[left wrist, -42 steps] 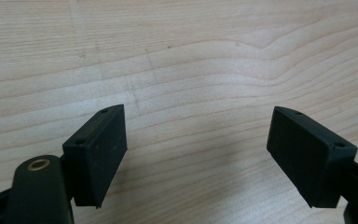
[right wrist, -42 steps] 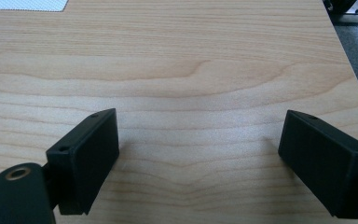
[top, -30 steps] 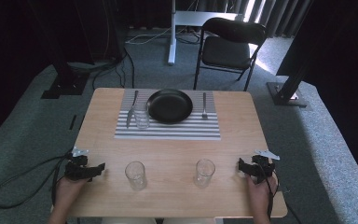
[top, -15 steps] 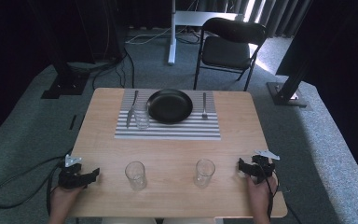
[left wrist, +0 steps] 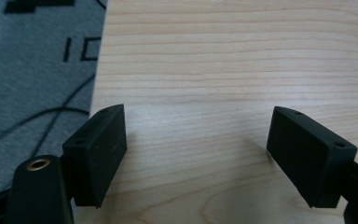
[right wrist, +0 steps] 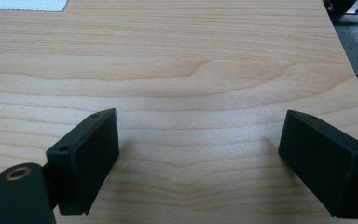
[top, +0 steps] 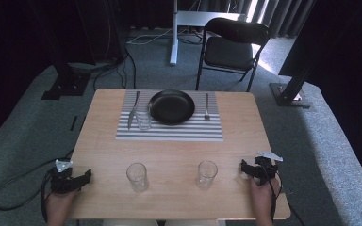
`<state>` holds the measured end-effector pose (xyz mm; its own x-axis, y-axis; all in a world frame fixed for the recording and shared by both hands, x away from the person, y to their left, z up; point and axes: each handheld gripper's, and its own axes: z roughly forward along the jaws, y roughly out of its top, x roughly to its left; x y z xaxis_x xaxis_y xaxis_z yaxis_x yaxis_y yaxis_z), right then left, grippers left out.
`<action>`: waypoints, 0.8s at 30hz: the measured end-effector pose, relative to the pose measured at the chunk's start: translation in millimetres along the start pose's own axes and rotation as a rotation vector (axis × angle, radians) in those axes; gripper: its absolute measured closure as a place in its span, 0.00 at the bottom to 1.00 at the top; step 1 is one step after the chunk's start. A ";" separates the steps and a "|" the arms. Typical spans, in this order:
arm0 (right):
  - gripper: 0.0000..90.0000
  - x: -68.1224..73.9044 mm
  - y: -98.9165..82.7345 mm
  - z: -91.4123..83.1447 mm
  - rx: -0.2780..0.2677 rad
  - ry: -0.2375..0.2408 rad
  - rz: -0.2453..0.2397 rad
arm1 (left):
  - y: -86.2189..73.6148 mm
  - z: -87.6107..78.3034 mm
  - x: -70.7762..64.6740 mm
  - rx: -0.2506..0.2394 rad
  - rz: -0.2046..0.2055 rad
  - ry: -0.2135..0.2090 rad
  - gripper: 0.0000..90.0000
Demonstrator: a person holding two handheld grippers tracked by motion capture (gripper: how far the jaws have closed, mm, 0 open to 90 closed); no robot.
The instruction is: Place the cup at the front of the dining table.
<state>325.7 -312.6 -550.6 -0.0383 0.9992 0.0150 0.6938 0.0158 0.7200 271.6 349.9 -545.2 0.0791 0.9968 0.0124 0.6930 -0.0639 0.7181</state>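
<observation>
Here both the left gripper (left wrist: pixel 196 158) and the right gripper (right wrist: pixel 200 163) hold jaws wide, empty.

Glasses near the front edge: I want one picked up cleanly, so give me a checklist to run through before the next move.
1. Left gripper open, nothing held: ok, jaws wide apart in its own view.
2. Right gripper open, nothing held: ok.
3. Left glass upright, standing apart from other things: ok.
4. Right glass upright, close to the right gripper: ok.
5. Third glass on the striped mat, beside the fork and plate: crowded, not ok for a first pick.
6. Glasses empty: cannot tell.
</observation>
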 end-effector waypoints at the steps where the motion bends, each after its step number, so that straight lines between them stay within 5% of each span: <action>1: 0.13 0.0 0.0 0.0 0.000 0.000 -0.001 | 0.2 0.2 0.2 0.000 -0.003 0.003 0.23; 8: 0.13 0.0 0.0 0.0 -0.001 0.000 -0.001 | 0.5 0.3 3.2 -0.006 -0.025 -0.012 0.22; 24: 0.13 0.0 0.0 0.0 0.000 0.000 0.000 | 0.9 1.1 0.0 0.002 -0.006 0.004 0.21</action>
<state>325.7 -312.6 -550.7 -0.0383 0.9992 0.0147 0.6937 0.0160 0.7201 273.0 349.8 -545.3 0.0720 0.9973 0.0109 0.6948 -0.0580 0.7169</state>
